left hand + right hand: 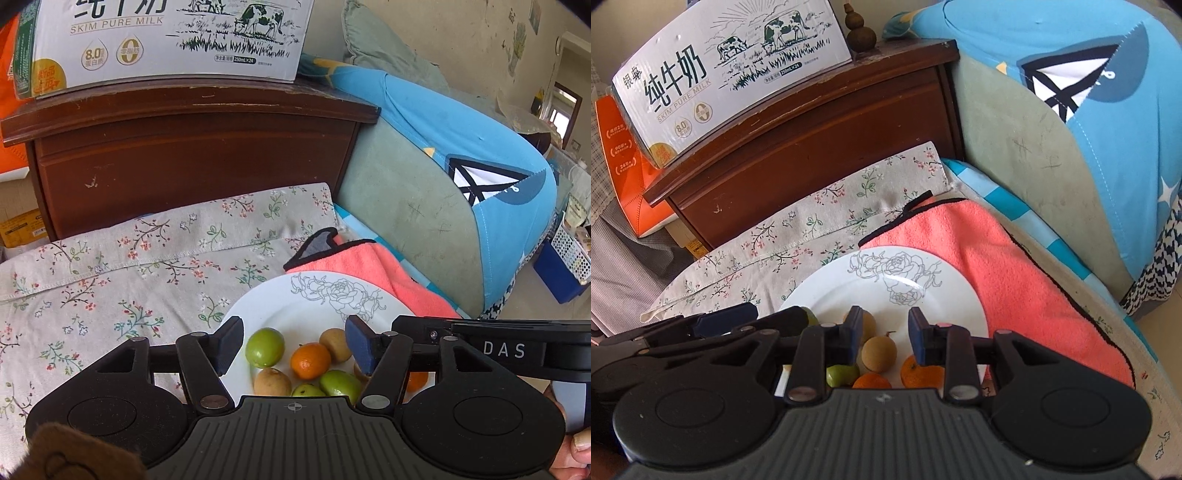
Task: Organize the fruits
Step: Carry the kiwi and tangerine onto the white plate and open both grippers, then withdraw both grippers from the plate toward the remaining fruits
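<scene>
A white plate with a drawn rose (314, 295) (923, 291) lies on the floral cloth and holds several small fruits. In the left wrist view I see a green fruit (265, 348), an orange (310, 360) and brown fruits (272, 382). My left gripper (293, 341) is open above them, holding nothing. In the right wrist view my right gripper (882, 334) is open just above a brown fruit (878, 353), with oranges (921, 371) and a green fruit (842, 374) near it. The left gripper's fingers (724, 321) show at the left.
A pink towel (1008, 280) lies right of the plate. A dark wooden cabinet (192, 158) with a milk carton (166, 40) stands behind. A blue-covered sofa arm (461, 184) rises at the right. Floral cloth (110, 280) spreads to the left.
</scene>
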A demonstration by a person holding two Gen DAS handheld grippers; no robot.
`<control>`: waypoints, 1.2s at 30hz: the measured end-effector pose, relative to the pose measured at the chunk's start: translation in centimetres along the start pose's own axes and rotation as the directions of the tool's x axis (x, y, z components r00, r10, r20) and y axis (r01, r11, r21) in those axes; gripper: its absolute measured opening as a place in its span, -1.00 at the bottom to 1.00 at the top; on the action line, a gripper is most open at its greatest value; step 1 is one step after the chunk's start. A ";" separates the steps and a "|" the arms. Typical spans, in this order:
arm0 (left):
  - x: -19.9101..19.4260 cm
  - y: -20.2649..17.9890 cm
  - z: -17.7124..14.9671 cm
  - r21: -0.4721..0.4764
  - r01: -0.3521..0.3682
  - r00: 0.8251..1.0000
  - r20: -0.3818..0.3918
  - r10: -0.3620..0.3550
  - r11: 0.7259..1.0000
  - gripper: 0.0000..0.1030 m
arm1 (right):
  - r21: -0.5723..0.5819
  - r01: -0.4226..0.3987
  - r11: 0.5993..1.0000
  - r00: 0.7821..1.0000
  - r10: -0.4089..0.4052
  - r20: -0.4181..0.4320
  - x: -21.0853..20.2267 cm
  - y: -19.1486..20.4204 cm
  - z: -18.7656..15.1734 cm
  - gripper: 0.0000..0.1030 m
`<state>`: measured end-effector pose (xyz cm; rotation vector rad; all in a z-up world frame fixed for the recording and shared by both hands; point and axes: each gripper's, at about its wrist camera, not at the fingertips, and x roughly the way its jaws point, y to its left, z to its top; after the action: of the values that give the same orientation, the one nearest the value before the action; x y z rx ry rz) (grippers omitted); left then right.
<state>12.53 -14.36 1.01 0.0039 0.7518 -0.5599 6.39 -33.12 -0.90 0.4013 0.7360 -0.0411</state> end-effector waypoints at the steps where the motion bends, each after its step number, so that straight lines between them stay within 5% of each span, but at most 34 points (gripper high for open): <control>1: -0.3 0.2 0.2 -0.002 -0.013 1.000 0.004 0.013 1.000 0.25 | -0.007 -0.002 1.000 1.000 0.002 0.004 -0.1 0.2 0.0 -0.44; 20: -4.1 6.0 0.9 -0.034 -0.134 0.991 -0.010 0.134 0.990 0.40 | -0.147 -0.106 0.983 0.994 0.103 -0.028 -0.6 4.7 -1.6 -0.39; 36: -5.4 9.7 -1.5 -0.064 -0.170 0.982 -0.099 0.163 0.983 0.46 | -0.338 -0.262 0.904 0.961 0.214 -0.174 0.9 11.1 -6.1 -0.39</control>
<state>13.05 -3.24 1.53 0.0258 0.8544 -0.3747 5.09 -20.51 -1.73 0.1412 0.8028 0.3522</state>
